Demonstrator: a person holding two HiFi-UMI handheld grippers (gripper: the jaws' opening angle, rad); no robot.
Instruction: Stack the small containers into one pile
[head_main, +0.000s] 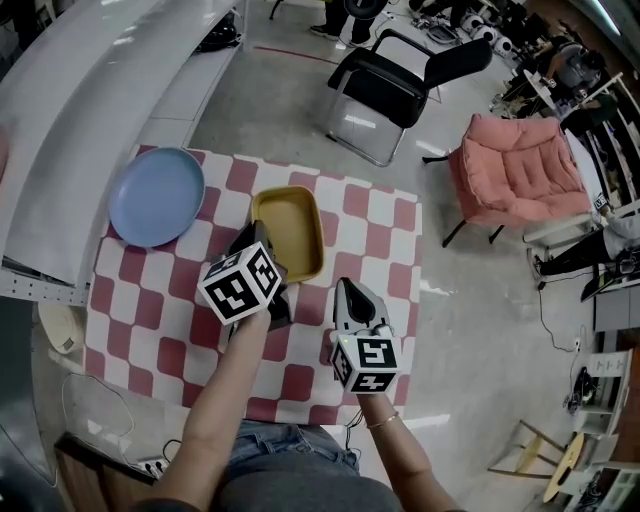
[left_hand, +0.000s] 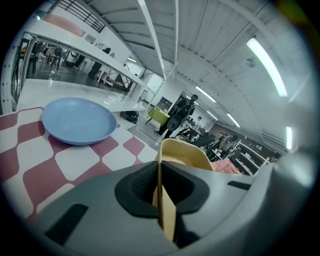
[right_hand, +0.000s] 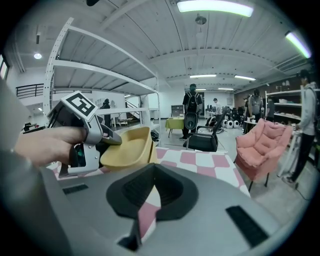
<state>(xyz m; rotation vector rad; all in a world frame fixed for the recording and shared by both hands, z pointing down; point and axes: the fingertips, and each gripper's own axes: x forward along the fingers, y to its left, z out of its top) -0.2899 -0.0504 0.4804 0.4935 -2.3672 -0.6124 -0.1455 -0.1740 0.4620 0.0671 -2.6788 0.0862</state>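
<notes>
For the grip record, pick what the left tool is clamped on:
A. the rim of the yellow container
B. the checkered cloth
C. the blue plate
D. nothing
A: the left tool is closed on the thin rim of the yellow container, while the blue plate lies apart on the checkered cloth.

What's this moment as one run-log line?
left hand-held gripper: grips yellow container by wall | right hand-held gripper: shut, empty | blue plate: on checked cloth
</notes>
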